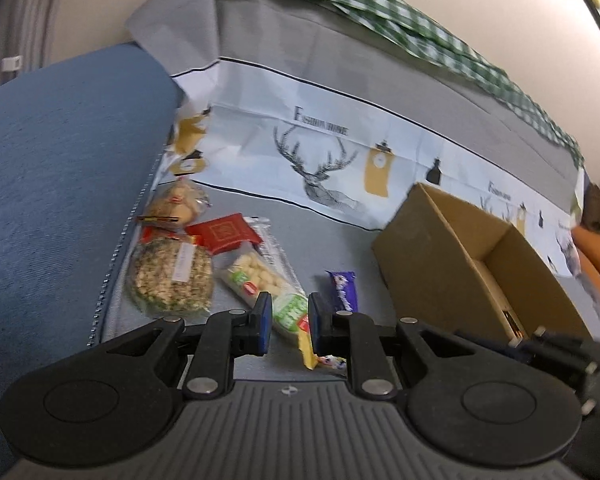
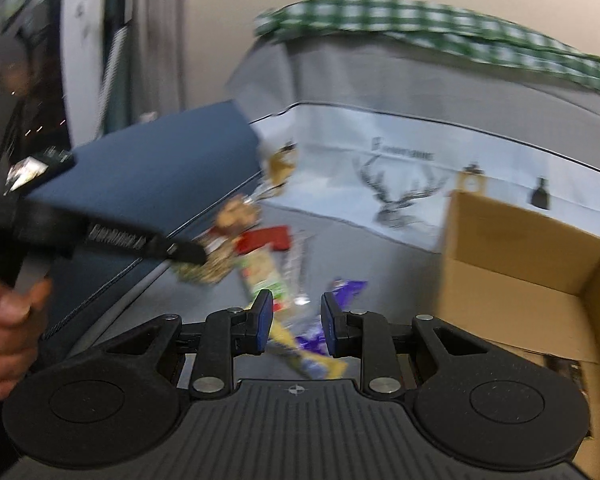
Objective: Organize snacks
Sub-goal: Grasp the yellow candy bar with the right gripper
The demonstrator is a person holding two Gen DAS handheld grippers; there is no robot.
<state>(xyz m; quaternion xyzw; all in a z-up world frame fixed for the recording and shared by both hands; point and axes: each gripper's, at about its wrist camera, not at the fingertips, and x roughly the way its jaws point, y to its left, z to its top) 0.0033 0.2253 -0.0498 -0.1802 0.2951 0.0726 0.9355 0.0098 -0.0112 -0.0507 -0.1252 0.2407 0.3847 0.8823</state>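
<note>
While both tongs angle down at the sofa seat, left tongs (image 1: 286, 322) sit nearly closed, holding nothing; right tongs (image 2: 294, 326) have a narrow gap, also empty. Yellow-purple wrapper (image 2: 312, 354) lies just below right tongs, long axis diagonal. Green-white snack pack (image 1: 268, 292) runs diagonally ahead of left tongs. Cardboard box (image 1: 456, 256) is farther right, open.

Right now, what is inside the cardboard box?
The cardboard box stands open; only bare inner walls show, plus something small low at its near corner. Its floor is hidden by the front wall.
</note>
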